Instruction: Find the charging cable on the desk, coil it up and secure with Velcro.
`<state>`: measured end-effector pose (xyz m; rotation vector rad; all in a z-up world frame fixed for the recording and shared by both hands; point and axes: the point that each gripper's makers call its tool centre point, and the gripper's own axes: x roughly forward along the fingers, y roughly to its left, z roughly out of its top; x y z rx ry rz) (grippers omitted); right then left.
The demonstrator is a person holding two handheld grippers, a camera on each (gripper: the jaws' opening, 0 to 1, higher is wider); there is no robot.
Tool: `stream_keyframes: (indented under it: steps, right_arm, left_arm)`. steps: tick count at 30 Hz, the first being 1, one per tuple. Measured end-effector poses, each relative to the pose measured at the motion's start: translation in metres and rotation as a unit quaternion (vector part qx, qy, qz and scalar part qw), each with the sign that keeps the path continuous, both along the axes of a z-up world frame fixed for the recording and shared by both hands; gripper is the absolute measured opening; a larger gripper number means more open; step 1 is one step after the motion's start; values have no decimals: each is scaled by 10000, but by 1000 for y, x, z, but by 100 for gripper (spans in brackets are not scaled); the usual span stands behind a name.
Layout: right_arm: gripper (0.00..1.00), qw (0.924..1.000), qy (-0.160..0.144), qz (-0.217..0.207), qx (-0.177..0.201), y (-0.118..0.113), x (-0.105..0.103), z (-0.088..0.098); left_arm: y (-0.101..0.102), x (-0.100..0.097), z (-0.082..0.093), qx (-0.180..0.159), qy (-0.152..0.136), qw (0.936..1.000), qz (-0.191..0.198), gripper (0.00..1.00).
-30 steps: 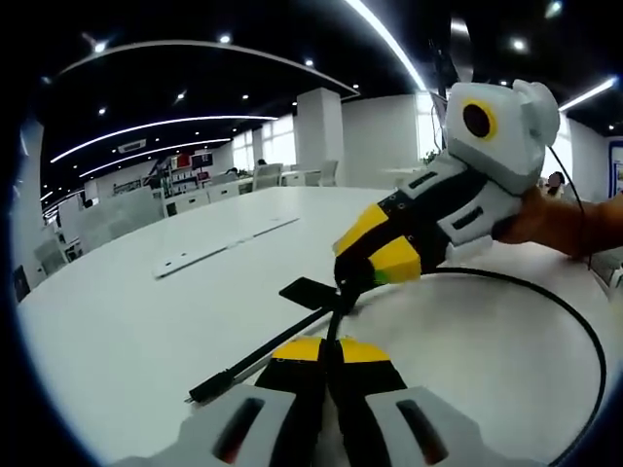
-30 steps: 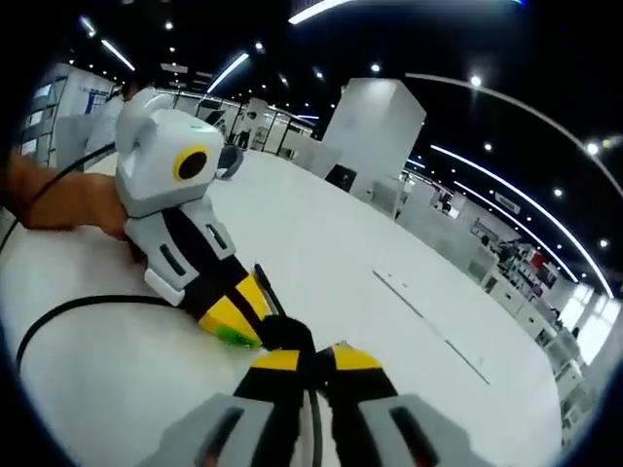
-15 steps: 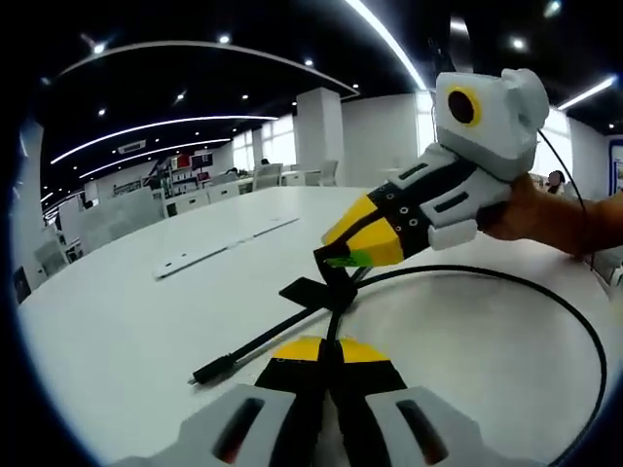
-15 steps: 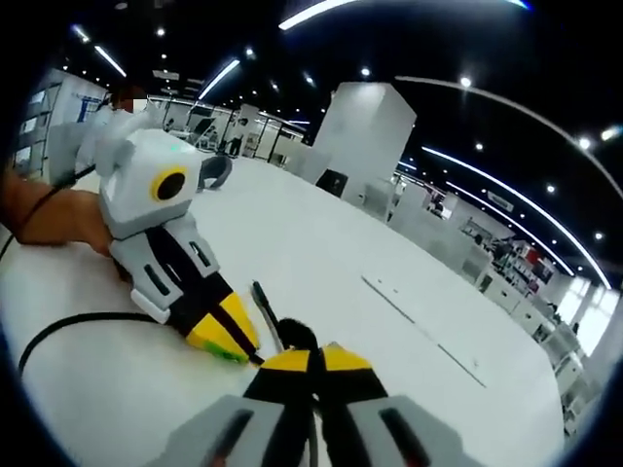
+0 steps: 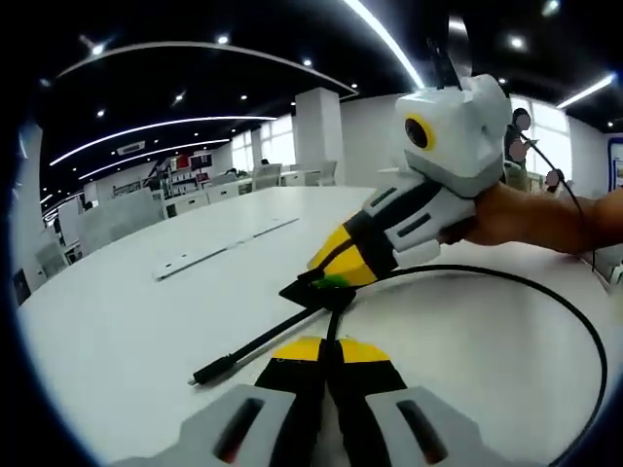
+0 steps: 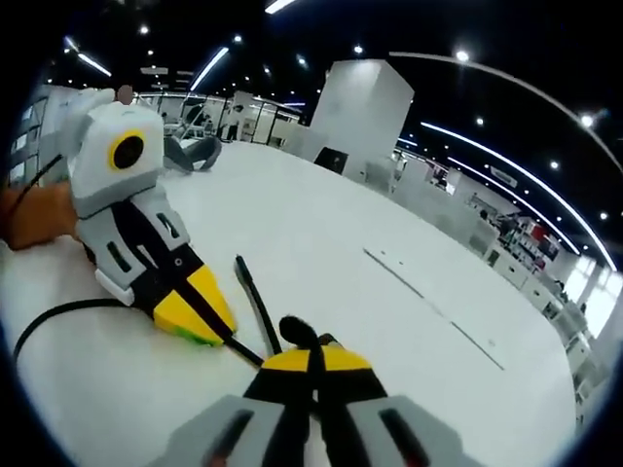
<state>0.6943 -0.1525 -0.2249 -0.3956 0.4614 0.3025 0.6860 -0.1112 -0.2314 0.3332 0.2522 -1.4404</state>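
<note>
Now both tongs (image 5: 326,348) (image 6: 310,358) pinch the black cable (image 5: 545,292).

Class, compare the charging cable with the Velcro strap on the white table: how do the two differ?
The cable is long and thin and sweeps round in a wide loop, while the strap is a short flat tab. The cable runs into the shut left gripper. The strap is held at the tips of the right gripper. Both are black.
</note>
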Motion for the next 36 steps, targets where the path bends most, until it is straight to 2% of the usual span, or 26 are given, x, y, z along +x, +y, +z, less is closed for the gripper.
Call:
stream_keyframes:
  steps: [5, 8, 13, 16, 24, 25, 26, 28, 31, 36]
  right_arm:
    - [3, 9999, 68, 71, 87, 4, -1, 0]
    - [3, 9989, 270, 193, 317, 7, -3, -1]
    - [2, 9975, 410, 219, 534, 11, -7, -5]
    - [2, 9972, 444, 232, 559, 16, -13, -6]
    - [2, 9978, 430, 296, 402, 14, -10, -5]
    - [2, 9979, 428, 304, 381, 15, -11, -5]
    - [2, 9980, 425, 308, 362, 15, -12, -5]
    - [2, 9979, 430, 311, 380, 13, -9, -5]
    - [2, 9977, 421, 322, 432, 13, -9, -4]
    - [2, 9972, 383, 325, 552, 8, -5, -3]
  left_arm:
    - [0, -1, 0, -2, -7, 10000, -5, 5]
    - [0, -7, 0, -3, -51, 10000, -22, 5]
    - [0, -10, 0, 5, -77, 10000, -26, 5]
    - [-1, -6, 1, 3, -92, 10000, -33, 5]
    - [-2, -8, 1, 1, -289, 9996, -28, 5]
    - [-3, -7, 3, -47, -320, 9995, -23, 5]
    - [-7, -5, 9, -297, -331, 9990, 71, 4]
    - [-7, -3, 12, -342, -335, 9988, 128, 4]
    - [-10, 10, 24, -655, -611, 9953, 379, 4]
    - [-21, 13, 20, -614, -679, 9949, 417, 4]
